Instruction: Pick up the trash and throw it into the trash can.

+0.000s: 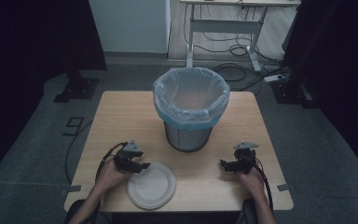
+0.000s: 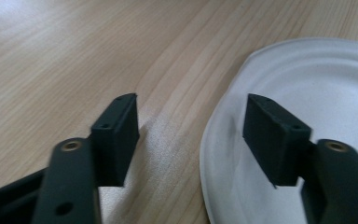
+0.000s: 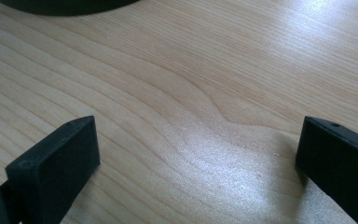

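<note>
Nearest the high camera, the person's two forearms come in over the near edge of the wooden counter [image 1: 121, 116], each hand holding a gripper.

On the left, the left gripper [image 1: 139, 166] rests low on the counter with its jaws spread and gripping nothing. In its own view one jaw sits over bare wood and the other over the rim of the white paper plate [image 2: 303, 93], which lies flat near the counter's near edge, so the rim falls between them. Judged from here, that rim looks thin and soft. A squeeze could crease it, or the lower jaw could fail to slip beneath and merely shove the plate sideways towards the edge.

In the middle, further back, stands the bin [image 1: 191, 109] with its pale liner, upright and well apart from both grippers. A plate carried tilted might catch the liner and drag it inward.

On the right, the right gripper [image 1: 225, 165] hovers over bare wood, jaws wide and empty.
</note>
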A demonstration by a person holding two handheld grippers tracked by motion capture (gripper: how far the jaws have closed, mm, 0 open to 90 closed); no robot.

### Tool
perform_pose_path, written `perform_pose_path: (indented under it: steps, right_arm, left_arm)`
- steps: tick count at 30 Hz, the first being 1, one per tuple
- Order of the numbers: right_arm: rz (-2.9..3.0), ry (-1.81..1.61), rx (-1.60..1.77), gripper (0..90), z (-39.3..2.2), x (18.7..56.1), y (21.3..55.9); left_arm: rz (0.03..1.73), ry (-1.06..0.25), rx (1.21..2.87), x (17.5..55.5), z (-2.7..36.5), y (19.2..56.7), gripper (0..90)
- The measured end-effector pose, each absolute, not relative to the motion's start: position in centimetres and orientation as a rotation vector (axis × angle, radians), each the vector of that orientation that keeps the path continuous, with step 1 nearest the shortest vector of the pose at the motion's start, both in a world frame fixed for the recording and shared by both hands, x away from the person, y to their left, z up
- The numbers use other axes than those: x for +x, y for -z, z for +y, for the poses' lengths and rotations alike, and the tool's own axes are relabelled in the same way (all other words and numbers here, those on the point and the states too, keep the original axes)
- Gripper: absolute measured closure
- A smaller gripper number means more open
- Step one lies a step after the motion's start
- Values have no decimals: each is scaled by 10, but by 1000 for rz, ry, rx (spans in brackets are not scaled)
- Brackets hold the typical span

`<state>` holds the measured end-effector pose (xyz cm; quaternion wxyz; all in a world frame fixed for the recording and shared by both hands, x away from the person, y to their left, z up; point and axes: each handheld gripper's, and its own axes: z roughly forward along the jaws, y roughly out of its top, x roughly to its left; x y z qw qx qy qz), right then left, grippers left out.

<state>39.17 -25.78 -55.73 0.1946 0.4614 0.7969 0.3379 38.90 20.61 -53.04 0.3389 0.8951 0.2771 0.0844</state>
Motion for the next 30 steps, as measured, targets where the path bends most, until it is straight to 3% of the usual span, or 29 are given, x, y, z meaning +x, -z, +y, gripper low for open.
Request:
perform_pose_path:
  steps: [9,15,30]
  right_arm:
    - [2234,-948,1293,0,-258,392,557]
    - [2234,-947,1293,0,-258,391,557]
    - [2235,-948,1291,0,-257,391,557]
  left_arm:
    - [700,-211,2349,385,208,536,476]
    - [709,-195,2347,386,211,535,639]
    - [787,-201,2257,394,225,514,734]
